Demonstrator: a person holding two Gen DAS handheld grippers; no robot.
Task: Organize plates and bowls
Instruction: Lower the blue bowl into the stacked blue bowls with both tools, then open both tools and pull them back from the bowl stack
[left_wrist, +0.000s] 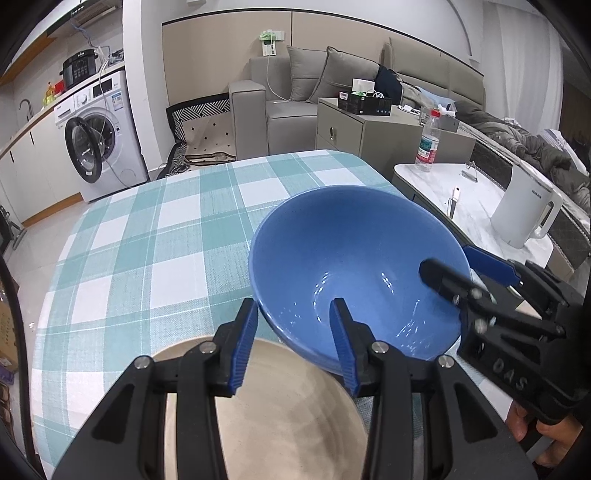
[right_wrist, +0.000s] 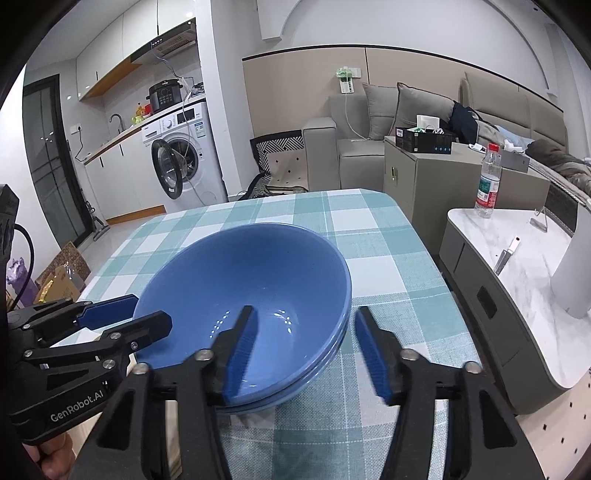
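Note:
A stack of blue bowls (left_wrist: 354, 266) (right_wrist: 255, 280) stands on the checked tablecloth (left_wrist: 155, 236) (right_wrist: 376, 240). A beige plate (left_wrist: 266, 413) lies near me, partly under the bowls' edge. My left gripper (left_wrist: 295, 343) is open, its jaws straddling the near-left rim of the top bowl, one finger inside and one outside. It also shows in the right wrist view (right_wrist: 147, 314). My right gripper (right_wrist: 306, 347) is open and straddles the bowls' right rim in the same way; it shows in the left wrist view (left_wrist: 461, 266).
To the right stands a marble side table (left_wrist: 476, 206) (right_wrist: 517, 251) with a water bottle (left_wrist: 428, 140) (right_wrist: 488, 181) and a white kettle (left_wrist: 528, 210). A sofa (left_wrist: 295, 92) and a washing machine (left_wrist: 99, 136) are beyond the table.

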